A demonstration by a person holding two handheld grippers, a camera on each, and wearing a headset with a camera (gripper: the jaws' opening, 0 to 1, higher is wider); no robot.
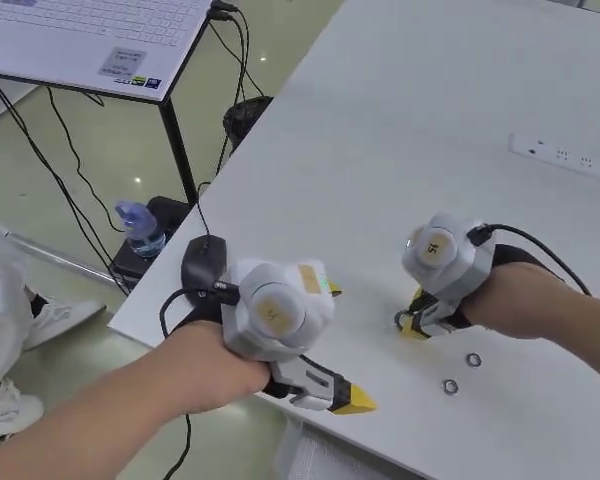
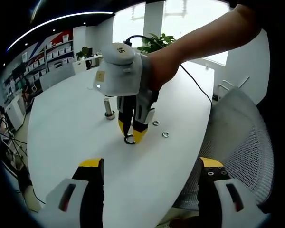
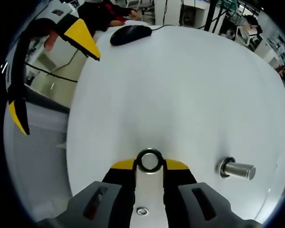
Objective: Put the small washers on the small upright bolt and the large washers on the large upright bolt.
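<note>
My right gripper is shut on a metal washer, which stands on edge between the yellow tips, low over the white table. An upright bolt stands just to its right. In the left gripper view the right gripper holds the washer at the tabletop, with the bolt behind it and two loose washers beside it. My left gripper is open and holds nothing. In the head view it hovers at the table's near edge, left of the right gripper.
Two loose washers lie near the front edge. A black mouse sits at the table's left corner, a power strip at the far right. A laptop stands on a side stand, and a mesh chair is by the edge.
</note>
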